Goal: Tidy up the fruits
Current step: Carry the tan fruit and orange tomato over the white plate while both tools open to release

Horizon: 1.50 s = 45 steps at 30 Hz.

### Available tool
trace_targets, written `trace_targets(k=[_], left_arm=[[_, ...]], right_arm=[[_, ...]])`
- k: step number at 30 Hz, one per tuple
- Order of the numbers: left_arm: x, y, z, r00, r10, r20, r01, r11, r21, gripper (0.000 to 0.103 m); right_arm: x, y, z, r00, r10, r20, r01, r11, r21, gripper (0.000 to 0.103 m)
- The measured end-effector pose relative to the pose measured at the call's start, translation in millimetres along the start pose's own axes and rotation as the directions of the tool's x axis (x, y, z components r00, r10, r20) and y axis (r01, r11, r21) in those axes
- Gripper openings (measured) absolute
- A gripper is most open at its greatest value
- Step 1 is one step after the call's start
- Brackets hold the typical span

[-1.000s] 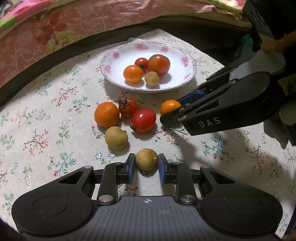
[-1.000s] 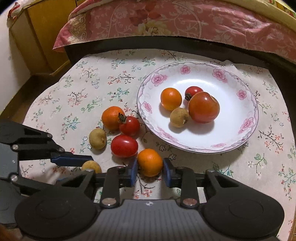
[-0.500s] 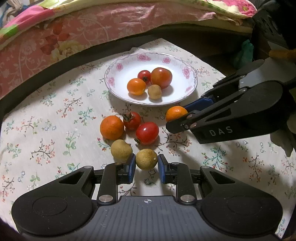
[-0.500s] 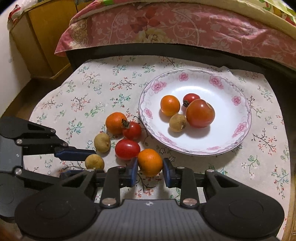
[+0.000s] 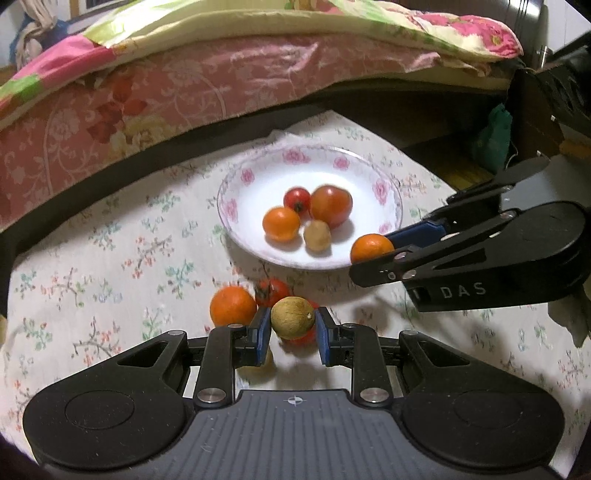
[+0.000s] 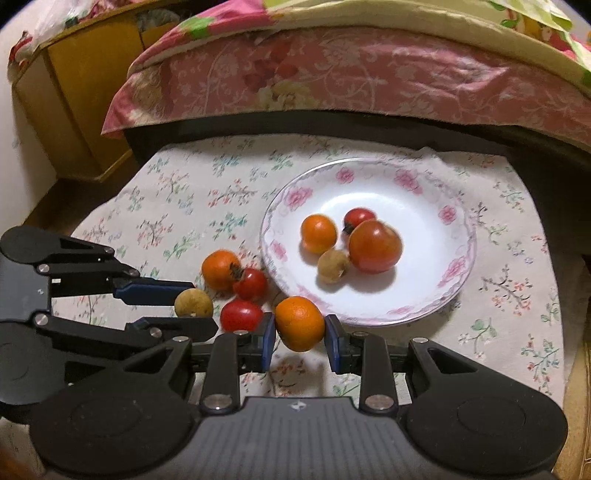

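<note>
A pale cloth printed with small flowers (image 6: 207,199) covers the table, reaching to its dark far edge. Behind it runs a bed with a pink floral bedspread (image 6: 369,81) hanging over the side, and a yellow-green patchwork quilt (image 5: 229,22) on top. A yellow wooden cabinet (image 6: 74,96) stands at the left; something green (image 5: 493,136) hangs at the right.

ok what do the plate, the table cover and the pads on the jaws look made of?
Plate: glazed ceramic by the look, glossy white with pink flower print, though melamine is possible. Table cover: thin matte printed fabric, wrinkled at its far edge. Pads: blue, matte, probably rubber or soft plastic, on black plastic gripper arms.
</note>
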<state>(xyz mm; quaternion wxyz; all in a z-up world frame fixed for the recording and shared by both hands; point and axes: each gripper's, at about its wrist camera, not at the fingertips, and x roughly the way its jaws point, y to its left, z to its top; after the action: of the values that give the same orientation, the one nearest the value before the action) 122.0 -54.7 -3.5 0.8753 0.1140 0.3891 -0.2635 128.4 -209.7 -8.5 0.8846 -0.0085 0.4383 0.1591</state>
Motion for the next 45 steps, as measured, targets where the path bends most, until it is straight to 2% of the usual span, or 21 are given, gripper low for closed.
trace_targets(k=[16,35,45], left_arm=[[28.6,-9.6,36.3,0.999,-0.003,0.05,0.002,1.0,0.011,0.033],[47.3,-7.1,39.8,0.999,0.014,0.034,-0.014,1.0,0.007,0.036],[37.5,-4.6,40.8,0.999,0.014,0.05,-0.014,1.0,0.002,0.037]], right_arm=[[2.0,-30.7,13.8,0.997,-0.067,0.044,0.064,0.994,0.085,0.029],[18.5,-41.8,15.8,0.995,-0.095,0.035,0.091,0.991,0.101,0.029],[17.5,-45.0,15.8,0.993,-0.102,0.051,0.095,0.988,0.121,0.03]])
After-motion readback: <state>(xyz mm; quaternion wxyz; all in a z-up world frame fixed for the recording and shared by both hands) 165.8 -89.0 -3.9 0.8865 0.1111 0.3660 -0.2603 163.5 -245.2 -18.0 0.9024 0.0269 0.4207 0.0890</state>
